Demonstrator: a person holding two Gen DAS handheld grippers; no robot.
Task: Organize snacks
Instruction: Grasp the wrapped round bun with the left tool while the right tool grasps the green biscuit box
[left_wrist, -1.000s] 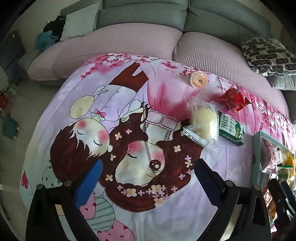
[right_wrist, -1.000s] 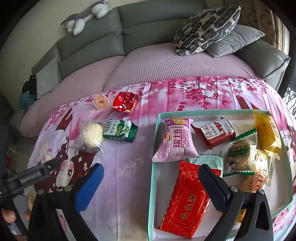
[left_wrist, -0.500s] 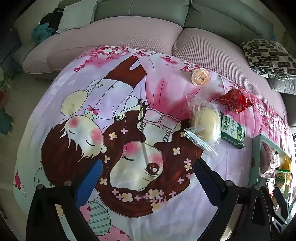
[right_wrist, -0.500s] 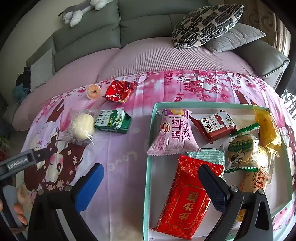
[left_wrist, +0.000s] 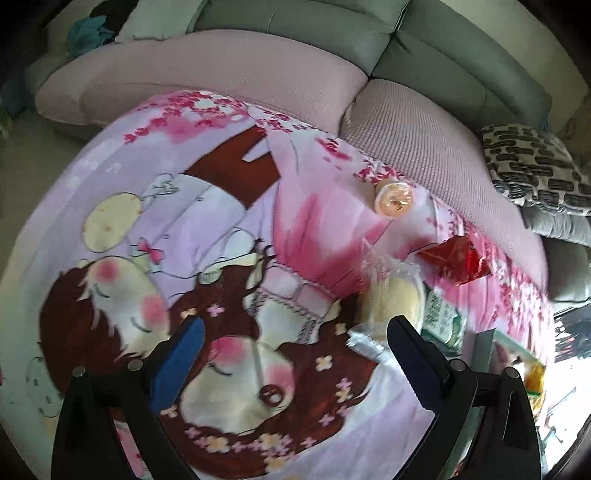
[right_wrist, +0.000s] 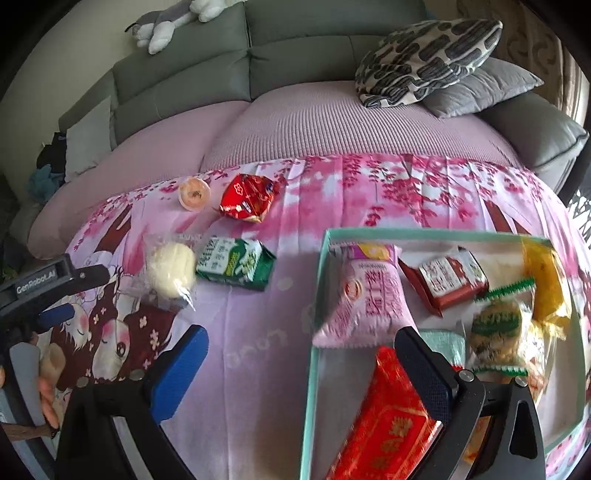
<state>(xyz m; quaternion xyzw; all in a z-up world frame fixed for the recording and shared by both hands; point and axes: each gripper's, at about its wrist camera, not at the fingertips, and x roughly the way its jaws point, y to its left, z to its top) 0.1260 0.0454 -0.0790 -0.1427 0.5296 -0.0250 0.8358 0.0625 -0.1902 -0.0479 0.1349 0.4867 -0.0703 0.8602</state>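
Four snacks loose on the cartoon blanket (right_wrist: 258, 332): wrapped bun (right_wrist: 170, 270), green carton (right_wrist: 236, 265), red packet (right_wrist: 246, 197), jelly cup (right_wrist: 194, 192), all left of the teal tray (right_wrist: 314, 369) already full of packets. Left gripper (left_wrist: 291, 356) jaws wide, empty, right fingertip near the bun. Right gripper (right_wrist: 301, 367) jaws wide, closing slightly, empty, straddling the tray's left wall.

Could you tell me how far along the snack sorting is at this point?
Done: several packets already lie in the teal-rimmed box, among them a pink packet and a big red one.
In hand: nothing. The left gripper is open; the right gripper holds nothing as its jaws close slightly.
Left: four snacks on the cloth, the wrapped bun, green carton, red packet and jelly cup.
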